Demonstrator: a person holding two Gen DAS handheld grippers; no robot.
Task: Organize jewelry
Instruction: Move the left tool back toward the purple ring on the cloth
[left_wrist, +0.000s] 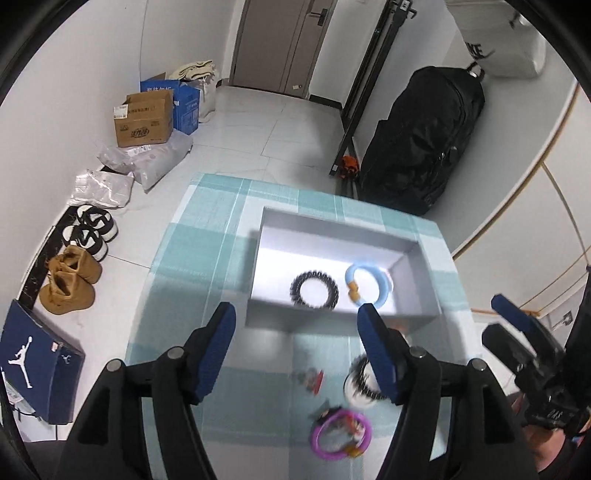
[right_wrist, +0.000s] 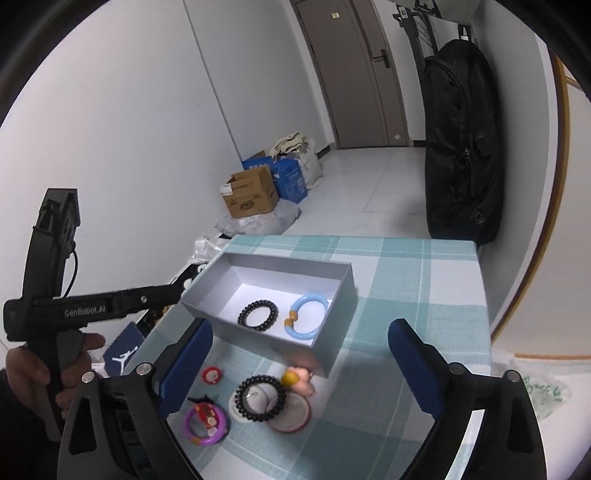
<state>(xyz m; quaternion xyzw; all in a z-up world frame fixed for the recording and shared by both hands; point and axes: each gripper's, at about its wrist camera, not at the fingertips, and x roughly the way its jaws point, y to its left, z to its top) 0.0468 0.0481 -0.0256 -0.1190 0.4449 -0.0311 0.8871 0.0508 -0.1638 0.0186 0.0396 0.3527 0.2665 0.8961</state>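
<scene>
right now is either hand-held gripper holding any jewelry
No. The left hand-held gripper and right hand-held gripper are both open and empty, above the table; the bracelets lie in the gray box or on the tablecloth.

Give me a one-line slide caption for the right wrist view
Open right gripper above checked tablecloth; grey cardboard box holds black beaded bracelet and light blue bangle.

The grey box stands open on top, its walls ringing a black bead bracelet and a blue bracelet, with bare floor behind them. In front of the box the desk is crowded: another black bracelet, a purple ring, a small red piece. To the right the checked cloth lies bare.
</scene>
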